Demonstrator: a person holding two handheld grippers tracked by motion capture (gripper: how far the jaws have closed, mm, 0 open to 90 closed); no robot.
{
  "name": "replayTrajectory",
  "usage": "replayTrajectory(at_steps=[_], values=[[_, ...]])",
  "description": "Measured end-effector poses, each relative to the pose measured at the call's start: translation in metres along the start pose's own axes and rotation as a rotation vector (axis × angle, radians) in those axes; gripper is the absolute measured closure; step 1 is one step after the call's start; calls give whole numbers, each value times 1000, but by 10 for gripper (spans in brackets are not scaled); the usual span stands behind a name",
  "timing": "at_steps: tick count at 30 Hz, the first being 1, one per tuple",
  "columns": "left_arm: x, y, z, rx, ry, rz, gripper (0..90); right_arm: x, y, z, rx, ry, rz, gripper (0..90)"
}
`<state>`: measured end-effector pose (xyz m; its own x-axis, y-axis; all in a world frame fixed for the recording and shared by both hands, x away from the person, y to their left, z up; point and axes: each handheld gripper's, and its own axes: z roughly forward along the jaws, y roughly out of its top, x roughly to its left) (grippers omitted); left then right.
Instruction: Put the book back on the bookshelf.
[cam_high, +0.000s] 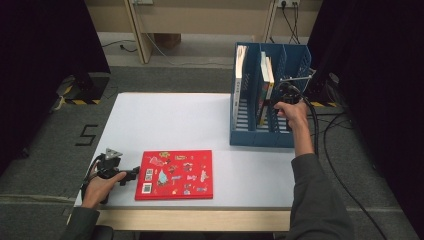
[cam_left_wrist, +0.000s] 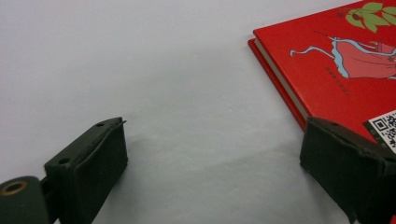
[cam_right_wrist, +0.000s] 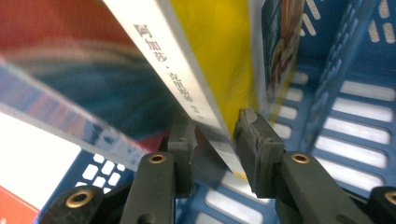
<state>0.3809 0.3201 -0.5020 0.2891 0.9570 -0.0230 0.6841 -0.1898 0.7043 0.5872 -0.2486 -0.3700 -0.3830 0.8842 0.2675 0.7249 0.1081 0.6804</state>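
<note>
A red picture book lies flat near the table's front edge. My left gripper sits just left of it, low over the table. In the left gripper view the left gripper is open wide, with its right jaw at the red book's near edge. At the back right stands a blue slotted file rack. My right gripper reaches into its middle compartment. There the right gripper is shut on the spine edge of a tilted yellow book with a white spine.
A white-spined book stands in the rack's left compartment, and another book leans beside the yellow one. The rack's right compartment wall is close to my right jaw. Bare white tabletop lies behind the red book.
</note>
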Motion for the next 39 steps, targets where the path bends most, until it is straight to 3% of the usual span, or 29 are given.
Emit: replayTrajectory(at_steps=[4,8,15,23,28,39], values=[[0,0,0,-2,-1,0,64,0,-6,-7,12,-32,-27,581],[0,-1,0,-5,0,1,63,-3,-16,-21,-4,-36,-25,544],[0,-3,0,-20,1,2,62,-2,-36,-38,-50,11,-27,494],[0,-4,0,-32,-2,3,59,15,-58,-48,-93,39,-75,429],[0,-4,0,-35,-2,3,58,18,-73,-53,-126,58,-60,409],[1,-4,0,-30,-2,8,57,33,-105,-60,-120,102,-73,375]])
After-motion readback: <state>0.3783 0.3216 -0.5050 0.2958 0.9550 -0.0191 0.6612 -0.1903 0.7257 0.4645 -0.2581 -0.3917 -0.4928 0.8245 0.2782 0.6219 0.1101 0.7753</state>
